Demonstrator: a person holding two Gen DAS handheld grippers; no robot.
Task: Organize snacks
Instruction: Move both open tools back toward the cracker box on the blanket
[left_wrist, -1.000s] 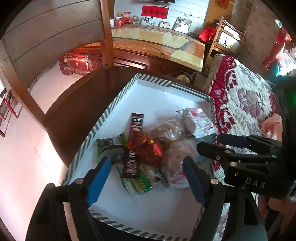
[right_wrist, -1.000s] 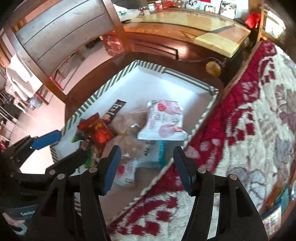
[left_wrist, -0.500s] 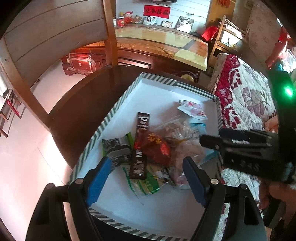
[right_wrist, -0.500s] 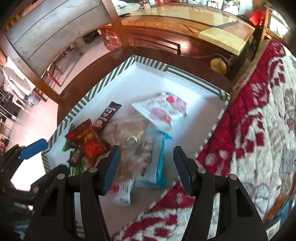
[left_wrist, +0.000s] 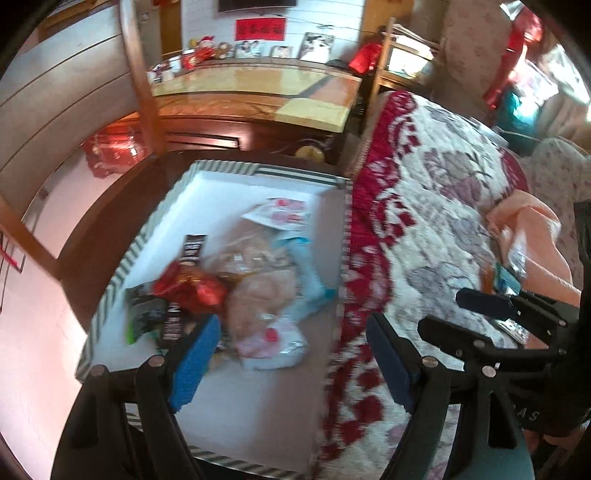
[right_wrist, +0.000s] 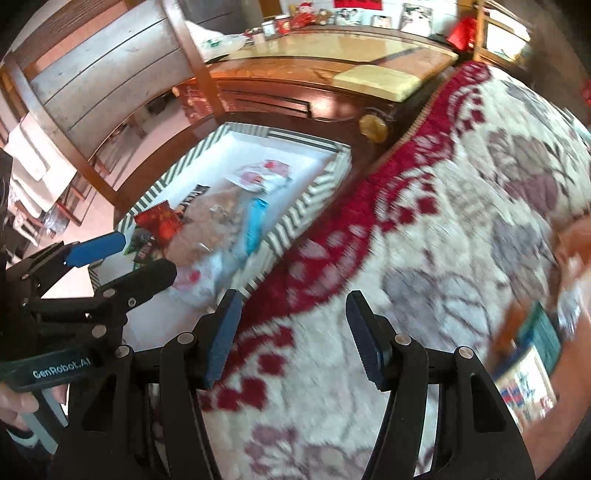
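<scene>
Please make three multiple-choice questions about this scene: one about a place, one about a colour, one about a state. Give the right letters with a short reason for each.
1. Where do the snack packets lie?
A. in the striped-rim box
B. on the blanket
C. on the floor

2. What colour are the flowers and border of the blanket beside the box?
A. green
B. red
C. yellow

3. How does the right gripper stand?
A. shut on a packet
B. open and empty
C. shut with nothing between the jaws

Answers:
1. A: the packets are heaped inside the box with the striped rim.
2. B: red patterns run over the pale pile.
3. B: its jaws are apart above the blanket, with nothing between them.
</scene>
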